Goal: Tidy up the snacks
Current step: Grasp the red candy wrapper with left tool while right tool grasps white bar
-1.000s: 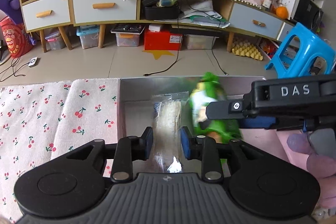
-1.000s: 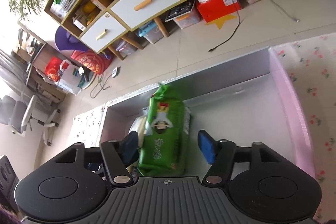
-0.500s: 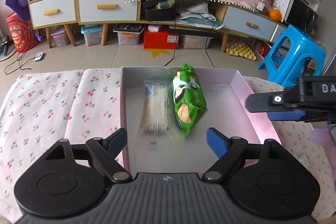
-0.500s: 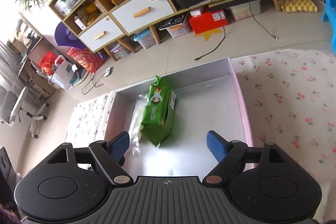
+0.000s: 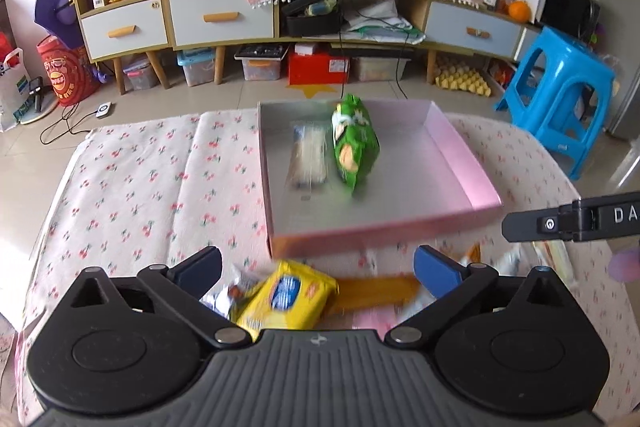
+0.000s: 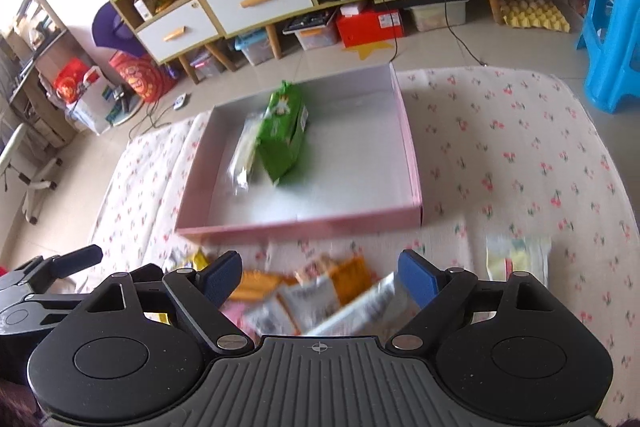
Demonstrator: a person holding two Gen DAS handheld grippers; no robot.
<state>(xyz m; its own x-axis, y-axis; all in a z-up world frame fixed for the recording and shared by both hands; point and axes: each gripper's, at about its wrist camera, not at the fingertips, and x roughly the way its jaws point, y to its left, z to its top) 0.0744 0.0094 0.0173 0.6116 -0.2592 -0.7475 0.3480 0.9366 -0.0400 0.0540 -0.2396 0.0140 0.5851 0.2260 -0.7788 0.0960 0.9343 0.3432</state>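
Note:
A pink shallow box (image 5: 460, 163) (image 6: 408, 131) lies on the cherry-print cloth. Inside it a clear cracker pack (image 5: 307, 157) (image 6: 245, 151) lies flat beside a green snack bag (image 5: 354, 143) (image 6: 285, 133). My left gripper (image 5: 318, 267) hangs above the near loose snacks, its jaws opening wide and nothing between the pads; a yellow pack (image 5: 286, 297) and an orange pack (image 5: 376, 293) lie below it. My right gripper (image 6: 320, 277) also has its jaws opening and holds nothing; it hovers over a blurred heap of orange and white packs (image 6: 320, 295).
A pale yellow pack (image 6: 516, 259) lies on the cloth at the right. The other gripper's arm (image 5: 572, 219) juts in from the right edge. Beyond the table stand a blue stool (image 5: 560, 95) and a long wooden cabinet (image 5: 224, 19).
Both grippers let go of the cracker pack and green bag in the box, opened wide and pulled back and up toward the near loose snacks.

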